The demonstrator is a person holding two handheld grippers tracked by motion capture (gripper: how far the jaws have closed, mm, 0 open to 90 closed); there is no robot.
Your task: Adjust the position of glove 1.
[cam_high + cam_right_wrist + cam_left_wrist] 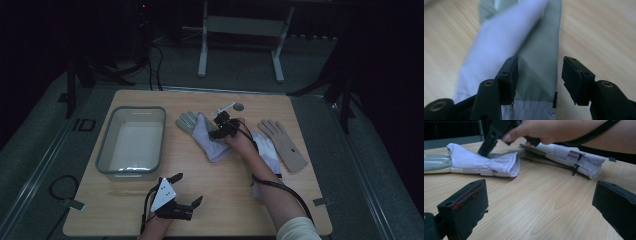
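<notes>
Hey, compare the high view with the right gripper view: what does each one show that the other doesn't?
High view alone: the clear plastic bin at the table's left, the left gripper near the front edge, a tan glove at the right, and another pale glove under the person's forearm. Right gripper view alone: the fine weave of the grey-green fabric lying between that gripper's open jaws, which have not clamped it. Both share: the right gripper over the grey and lavender glove on the wooden tabletop.

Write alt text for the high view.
A person's right gripper reaches down onto a white and grey-green fabric glove lying mid-table. The left gripper rests open near the front edge, a clear plastic tub sits at left, and a tan glove lies at right.
</notes>
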